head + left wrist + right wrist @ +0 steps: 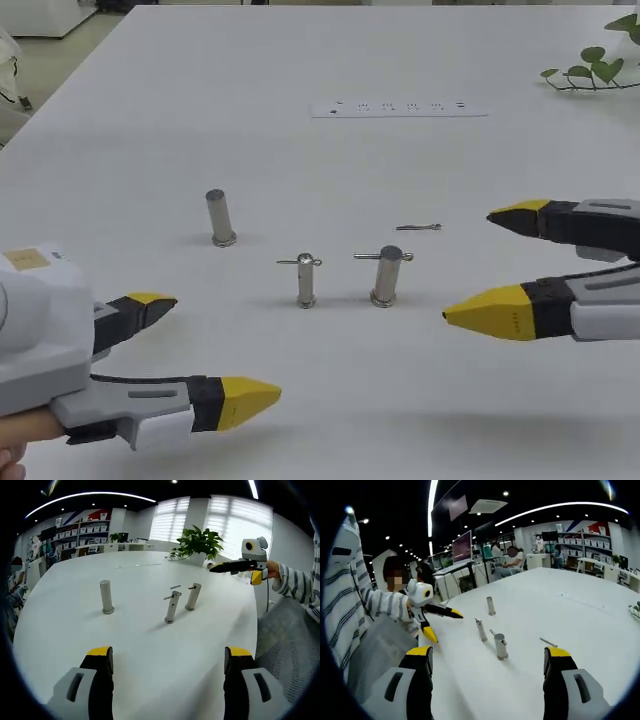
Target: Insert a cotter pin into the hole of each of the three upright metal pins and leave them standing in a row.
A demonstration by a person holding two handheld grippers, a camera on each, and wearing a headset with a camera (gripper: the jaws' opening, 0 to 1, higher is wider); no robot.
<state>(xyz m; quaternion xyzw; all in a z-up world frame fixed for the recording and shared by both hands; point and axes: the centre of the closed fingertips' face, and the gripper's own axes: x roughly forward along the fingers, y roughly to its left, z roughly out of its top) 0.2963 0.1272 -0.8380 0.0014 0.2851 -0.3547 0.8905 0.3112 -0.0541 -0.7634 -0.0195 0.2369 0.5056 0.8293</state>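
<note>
I've got three smooth steel cylinders with flared bases upright on the matte white table point(420, 400). Left pin point(220, 218) is bare. Middle pin point(306, 284) has a thin wire cotter point(296, 262) crosswise through its top, and right pin point(386, 278) has a second cotter point(370, 256). Loose cotter pin point(418, 228) lies flat just beyond right pin. Left gripper point(205, 348), near left: jaws spread wide, empty. Right gripper point(502, 262), right: jaws wide apart, touching nothing.

On the big white table point(120, 130) stand three metal pins: the left pin point(219, 218), the middle pin point(306, 281), the right pin point(387, 277). A thin wire pin point(418, 228) lies flat just behind the right pin.
</note>
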